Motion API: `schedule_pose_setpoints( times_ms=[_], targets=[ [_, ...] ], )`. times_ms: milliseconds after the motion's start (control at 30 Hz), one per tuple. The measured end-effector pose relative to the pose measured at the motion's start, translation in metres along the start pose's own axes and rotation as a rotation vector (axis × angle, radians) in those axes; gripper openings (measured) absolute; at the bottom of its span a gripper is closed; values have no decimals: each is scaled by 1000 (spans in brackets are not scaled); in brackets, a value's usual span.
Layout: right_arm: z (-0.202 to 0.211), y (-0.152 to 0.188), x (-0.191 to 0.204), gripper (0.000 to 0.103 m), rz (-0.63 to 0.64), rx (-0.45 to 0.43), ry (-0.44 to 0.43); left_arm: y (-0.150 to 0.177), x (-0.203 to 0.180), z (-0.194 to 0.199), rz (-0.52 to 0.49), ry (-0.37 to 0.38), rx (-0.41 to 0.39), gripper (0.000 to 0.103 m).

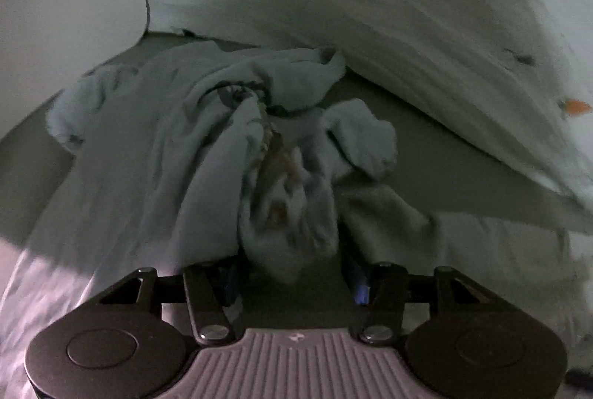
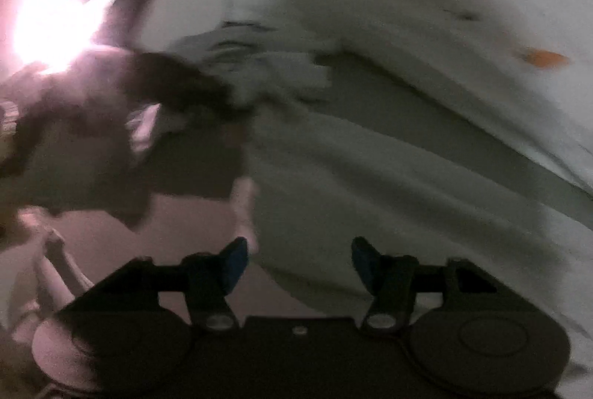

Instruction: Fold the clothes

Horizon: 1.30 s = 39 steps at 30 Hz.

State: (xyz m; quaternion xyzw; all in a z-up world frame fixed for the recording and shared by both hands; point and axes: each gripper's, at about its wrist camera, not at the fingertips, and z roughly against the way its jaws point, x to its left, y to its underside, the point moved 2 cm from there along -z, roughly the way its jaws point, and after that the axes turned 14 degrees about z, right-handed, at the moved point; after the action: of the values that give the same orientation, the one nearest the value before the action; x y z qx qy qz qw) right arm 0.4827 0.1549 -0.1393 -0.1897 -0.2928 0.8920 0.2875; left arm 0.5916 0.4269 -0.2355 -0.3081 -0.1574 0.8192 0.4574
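The folding is judged to be only at its beginning. One pale garment (image 1: 207,139) is being seen in the left wrist view, lying crumpled on the grey bed surface (image 1: 426,147), with twisted folds and a printed patch in the middle. No flat layer and no neat edge is being shown, so the spreading, the smoothing and every fold are still to be done.

The left gripper (image 1: 292,261) is being held low over the near end of this garment. A bunch of the cloth is lying between its jaws, which are standing partly apart; whether the pads are pressing on the cloth cannot be told, because the fingertips are hidden behind the fabric.

The right gripper (image 2: 296,258) is being held above a pale cloth (image 2: 370,184) in its own view. Its jaws are standing apart and nothing is being gripped between them. Whether this cloth is the same garment or a sheet cannot be told, as the picture is blurred.

Counted: one crumpled garment, two grippers, one large white pillow or cover (image 1: 407,9) behind the garment with one small orange mark (image 1: 576,106). A dark blurred shape (image 2: 122,124) beside a bright glare is being seen at the left of the right view; it cannot be identified.
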Motion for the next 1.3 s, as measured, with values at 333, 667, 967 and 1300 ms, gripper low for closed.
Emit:
schedule_pose_setpoints(
  times_ms=[333, 667, 967, 1300],
  targets=[
    [-67, -28, 4, 29, 102, 113, 44, -27, 22, -17, -68, -73, -113, 42],
    [-32, -1, -90, 12, -546, -6, -142, -72, 38, -31, 19, -206, -96, 54],
    [16, 82, -193, 11, -1068, -116, 190, 26, -10, 19, 98, 62, 64, 61],
    [32, 99, -172, 41, -804, 87, 351, 81, -107, 23, -168, 282, 191, 76]
  ],
)
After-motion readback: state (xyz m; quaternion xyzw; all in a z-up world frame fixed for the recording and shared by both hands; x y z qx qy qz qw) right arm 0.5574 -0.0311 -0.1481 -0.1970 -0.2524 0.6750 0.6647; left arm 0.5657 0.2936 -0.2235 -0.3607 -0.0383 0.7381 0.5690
